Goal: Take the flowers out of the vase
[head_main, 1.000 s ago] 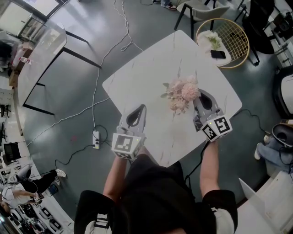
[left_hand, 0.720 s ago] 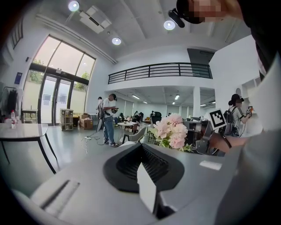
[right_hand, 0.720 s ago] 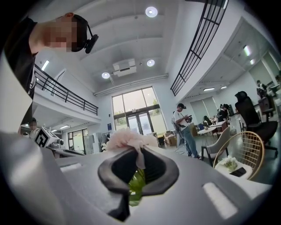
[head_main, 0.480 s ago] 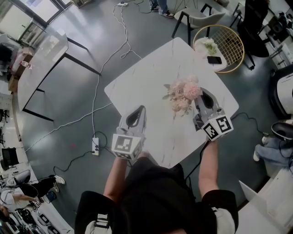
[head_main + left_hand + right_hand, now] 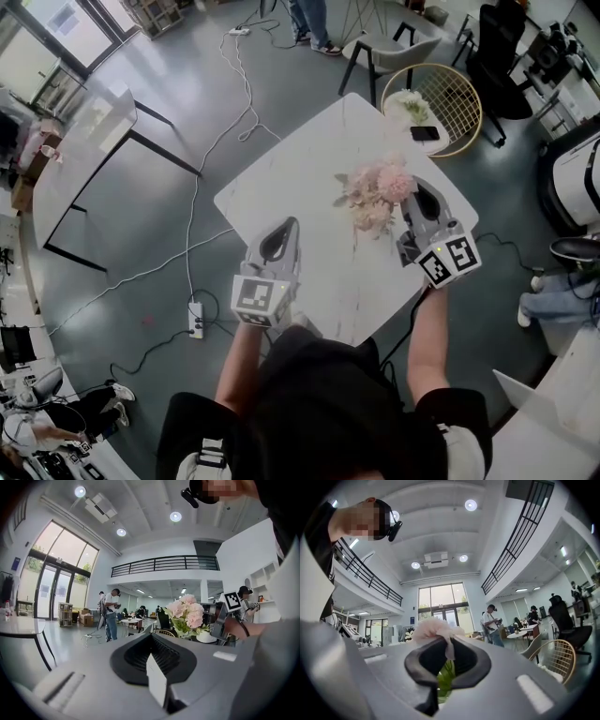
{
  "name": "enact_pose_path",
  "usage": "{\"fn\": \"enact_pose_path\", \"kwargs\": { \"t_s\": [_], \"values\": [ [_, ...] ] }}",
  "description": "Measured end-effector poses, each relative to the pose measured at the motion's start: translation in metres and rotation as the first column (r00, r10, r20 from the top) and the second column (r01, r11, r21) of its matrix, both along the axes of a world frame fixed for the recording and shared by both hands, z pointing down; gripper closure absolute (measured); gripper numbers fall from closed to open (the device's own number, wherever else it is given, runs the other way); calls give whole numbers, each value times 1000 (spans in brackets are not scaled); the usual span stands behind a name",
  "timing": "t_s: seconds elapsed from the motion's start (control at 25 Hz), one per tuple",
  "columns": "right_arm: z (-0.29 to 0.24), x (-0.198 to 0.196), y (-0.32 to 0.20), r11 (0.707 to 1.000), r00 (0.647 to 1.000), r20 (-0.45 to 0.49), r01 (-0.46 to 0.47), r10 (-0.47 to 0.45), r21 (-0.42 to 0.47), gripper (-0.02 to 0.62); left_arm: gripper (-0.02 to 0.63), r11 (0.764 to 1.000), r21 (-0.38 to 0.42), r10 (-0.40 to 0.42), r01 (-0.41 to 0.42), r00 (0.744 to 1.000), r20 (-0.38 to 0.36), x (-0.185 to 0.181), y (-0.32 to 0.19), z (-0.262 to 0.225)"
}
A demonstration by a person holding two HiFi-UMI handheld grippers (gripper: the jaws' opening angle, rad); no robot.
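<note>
Right gripper (image 5: pixel 413 192) clamps shut on flowers (image 5: pixel 375 190) at the stems, likely to spare the blooms. Bunch hangs over surface (image 5: pixel 291 178), right side. Left gripper (image 5: pixel 284 228) closed, empty, held apart. No vase visible.

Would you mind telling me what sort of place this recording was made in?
Probably an open-plan office or lab atrium: a railed mezzanine, tall glass entrance doors, and scattered tables with people standing about.

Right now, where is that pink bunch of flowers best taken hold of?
By the green stems under the flowers, coming in from the side, where the right gripper is shut on them. The stems are thin and bunched, the heads wide and soft.
</note>
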State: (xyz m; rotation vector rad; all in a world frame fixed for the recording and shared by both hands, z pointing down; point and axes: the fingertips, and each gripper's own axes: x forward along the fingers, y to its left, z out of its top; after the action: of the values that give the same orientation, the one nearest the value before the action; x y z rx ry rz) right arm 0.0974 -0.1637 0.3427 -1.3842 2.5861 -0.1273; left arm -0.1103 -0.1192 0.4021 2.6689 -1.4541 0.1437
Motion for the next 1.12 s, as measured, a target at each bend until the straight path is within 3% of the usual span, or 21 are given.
{"fn": "enact_pose_path", "kwargs": {
  "t_s": [0.52,1.12],
  "values": [
    [-48,3,25,996,999,18,-51,50,74,592,598,999,29,27,-26,999,-18,-4,11,-17],
    [-49,32,78,987,990,24,-143,142,78,591,598,990,45,132,-131,991,-27,34,24,-21]
  ]
}}
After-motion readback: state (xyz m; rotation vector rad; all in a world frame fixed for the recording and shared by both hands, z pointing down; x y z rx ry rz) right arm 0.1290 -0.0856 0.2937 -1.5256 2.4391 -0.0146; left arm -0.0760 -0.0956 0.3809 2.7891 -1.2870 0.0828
